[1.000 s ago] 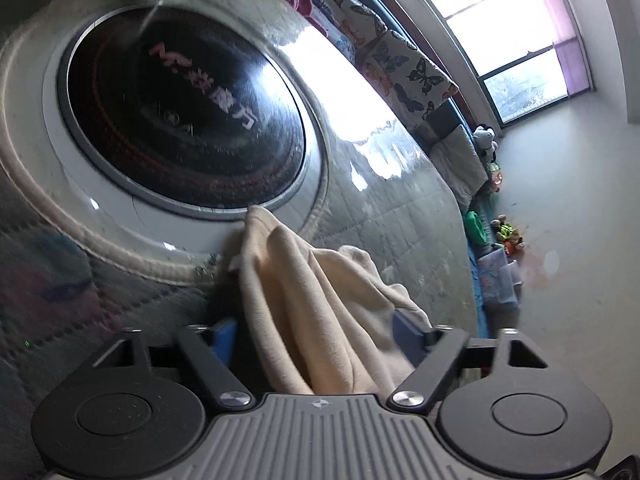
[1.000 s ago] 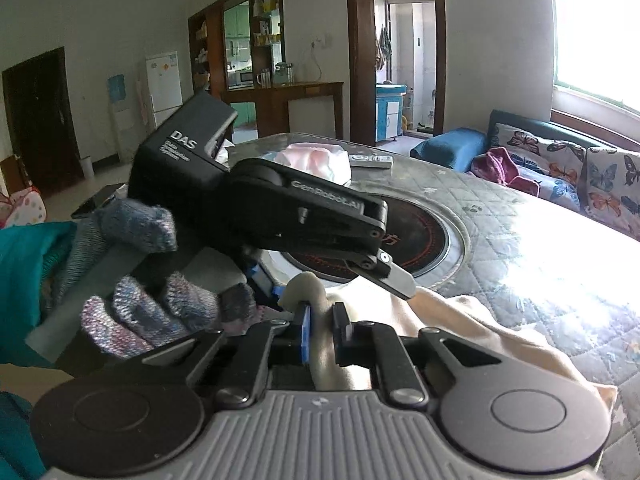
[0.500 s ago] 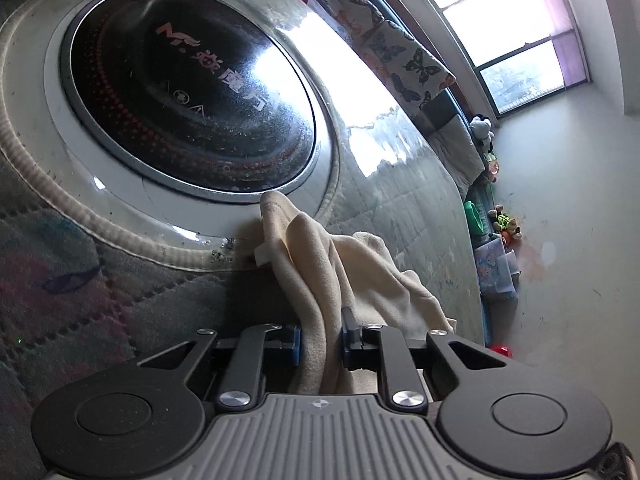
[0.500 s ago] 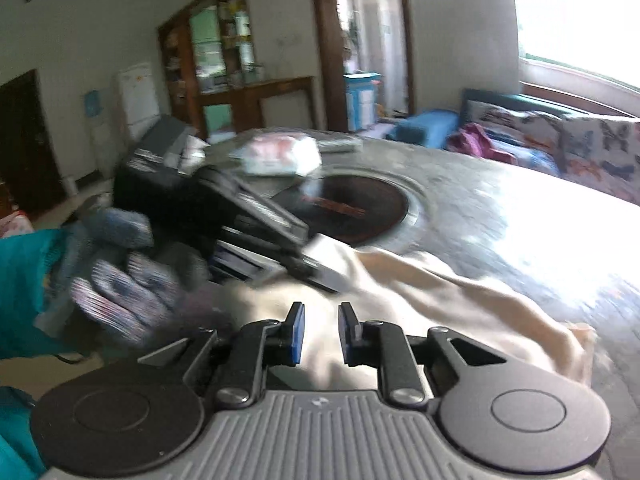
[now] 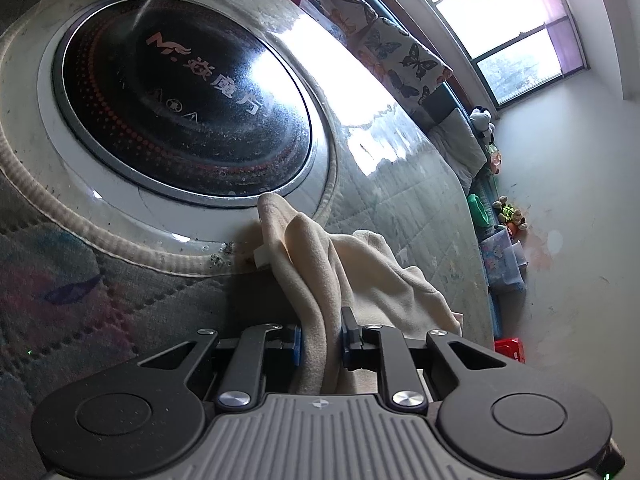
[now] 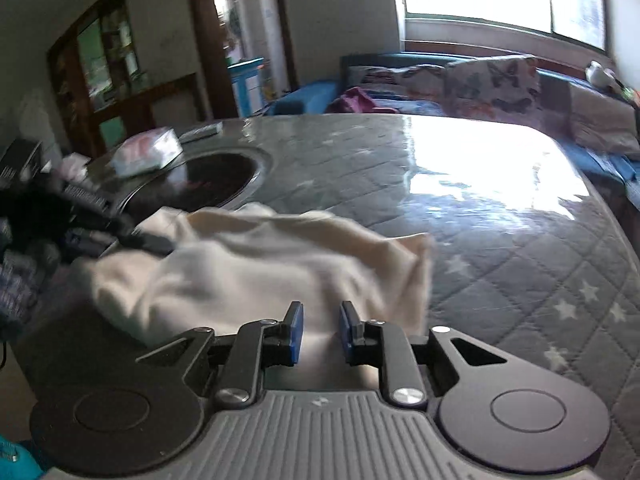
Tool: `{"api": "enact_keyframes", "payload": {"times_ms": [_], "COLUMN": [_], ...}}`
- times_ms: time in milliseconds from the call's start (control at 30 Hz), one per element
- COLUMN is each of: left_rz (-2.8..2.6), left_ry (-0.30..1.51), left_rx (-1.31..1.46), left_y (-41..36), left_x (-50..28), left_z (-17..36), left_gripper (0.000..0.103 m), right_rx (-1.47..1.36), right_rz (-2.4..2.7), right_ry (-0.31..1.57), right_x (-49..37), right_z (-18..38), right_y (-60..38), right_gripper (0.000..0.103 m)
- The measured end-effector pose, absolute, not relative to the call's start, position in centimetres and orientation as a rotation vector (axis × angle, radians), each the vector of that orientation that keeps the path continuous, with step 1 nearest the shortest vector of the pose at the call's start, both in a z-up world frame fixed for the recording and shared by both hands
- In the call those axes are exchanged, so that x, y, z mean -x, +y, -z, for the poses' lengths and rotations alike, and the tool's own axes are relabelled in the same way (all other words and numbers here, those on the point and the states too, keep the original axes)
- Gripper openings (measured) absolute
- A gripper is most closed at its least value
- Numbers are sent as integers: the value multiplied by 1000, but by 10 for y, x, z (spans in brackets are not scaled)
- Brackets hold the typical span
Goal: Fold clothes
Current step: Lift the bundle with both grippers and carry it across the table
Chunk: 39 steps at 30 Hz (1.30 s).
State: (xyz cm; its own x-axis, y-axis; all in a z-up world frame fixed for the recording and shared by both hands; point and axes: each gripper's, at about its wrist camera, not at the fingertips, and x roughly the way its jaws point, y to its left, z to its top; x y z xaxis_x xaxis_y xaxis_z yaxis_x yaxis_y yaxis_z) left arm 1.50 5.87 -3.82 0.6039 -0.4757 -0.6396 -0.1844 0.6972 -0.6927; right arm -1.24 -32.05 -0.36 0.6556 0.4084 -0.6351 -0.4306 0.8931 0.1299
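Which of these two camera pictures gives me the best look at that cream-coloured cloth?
The right wrist view: the cream cloth lies spread across the quilted table, though motion blurs it. The left wrist view shows only a bunched fold pinched in the left claw.

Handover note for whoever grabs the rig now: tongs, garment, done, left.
Left tongs: shut on a bunched fold of the cream garment, near the round black hob.
Right tongs: jaws opening, nothing pinched; the garment lies under and ahead of them.
Garment: crumpled in a heap on the quilted table, one corner sticking up on the right.
Done: one edge gripped.
Left: right tongs take a second edge, spread it flat, fold.
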Motion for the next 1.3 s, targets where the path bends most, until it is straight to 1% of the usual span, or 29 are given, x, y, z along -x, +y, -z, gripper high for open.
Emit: {"api": "enact_keyframes", "payload": {"times_ms": [133, 200, 467, 567, 633, 700, 800, 967, 1300], "left_rz": [190, 189, 187, 182, 178, 175, 170, 154, 172], "left_ry": [932, 932, 933, 934, 934, 933, 930, 921, 850], "left_rx": [800, 787, 758, 740, 725, 710, 690, 609, 435], "left_y": [57, 56, 54, 52, 50, 48, 46, 39, 9], "left_x": [-16, -16, -16, -16, -16, -16, -16, -14, -14], "left_z": [38, 37, 35, 33, 32, 31, 29, 22, 3], "left_gripper": [19, 19, 19, 19, 19, 19, 19, 19, 19], "right_rx": [-9, -20, -145, -130, -95, -88, -82, -87, -60], "right_rz": [-401, -379, -329, -336, -334, -346, -351, -339, -333], "right_ry": [722, 722, 736, 731, 729, 729, 717, 689, 611], "right_x": [-5, -12, -31, -31, -30, -30, -28, -22, -6], "right_z": [10, 13, 24, 25, 24, 23, 21, 17, -6], "right_y": [-335, -338, -349, -344, -340, -337, -335, -334, -338], "right_gripper": [34, 43, 43, 38, 32, 21, 13, 10, 9]}}
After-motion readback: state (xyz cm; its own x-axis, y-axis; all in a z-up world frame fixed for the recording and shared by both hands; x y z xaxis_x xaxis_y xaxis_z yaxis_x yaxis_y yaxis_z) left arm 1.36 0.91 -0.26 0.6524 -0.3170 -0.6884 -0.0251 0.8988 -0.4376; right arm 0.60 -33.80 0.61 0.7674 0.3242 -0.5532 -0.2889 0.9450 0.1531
